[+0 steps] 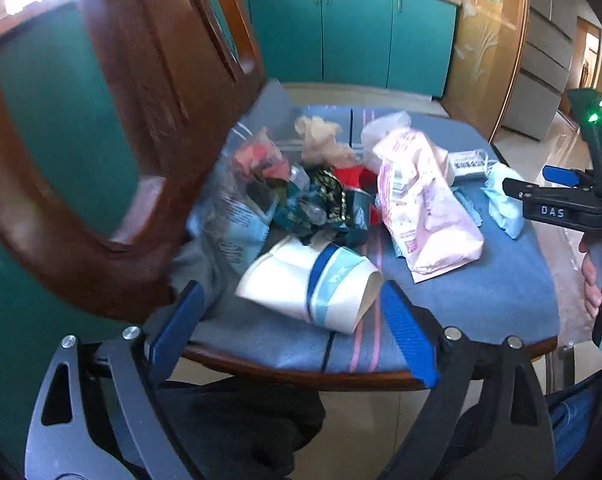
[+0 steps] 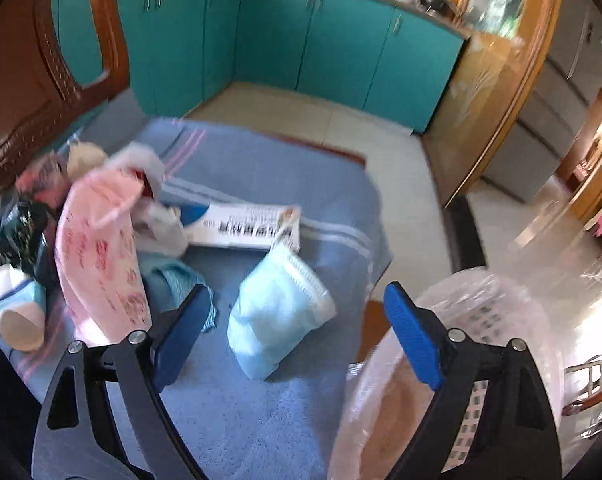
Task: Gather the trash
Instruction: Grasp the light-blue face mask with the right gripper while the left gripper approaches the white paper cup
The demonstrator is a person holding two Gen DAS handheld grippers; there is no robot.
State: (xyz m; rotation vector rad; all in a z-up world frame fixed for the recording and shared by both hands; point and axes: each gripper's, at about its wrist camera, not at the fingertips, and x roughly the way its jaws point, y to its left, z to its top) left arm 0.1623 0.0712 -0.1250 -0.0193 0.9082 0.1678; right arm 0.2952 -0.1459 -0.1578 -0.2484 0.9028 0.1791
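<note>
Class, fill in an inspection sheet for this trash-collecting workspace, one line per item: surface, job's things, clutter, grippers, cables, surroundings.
Surface: chair seat under a blue towel.
Job's things: paper cup on its side; pink wrapper; light blue mask; white carton; crumpled dark wrappers; lined bin beside the seat.
Clutter: nothing seen beyond the trash.
Grippers: left hand-held gripper open, before the cup; right hand-held gripper open, before the mask.
Cables: nothing seen.
Surroundings: teal cabinets, wooden chair back.
</note>
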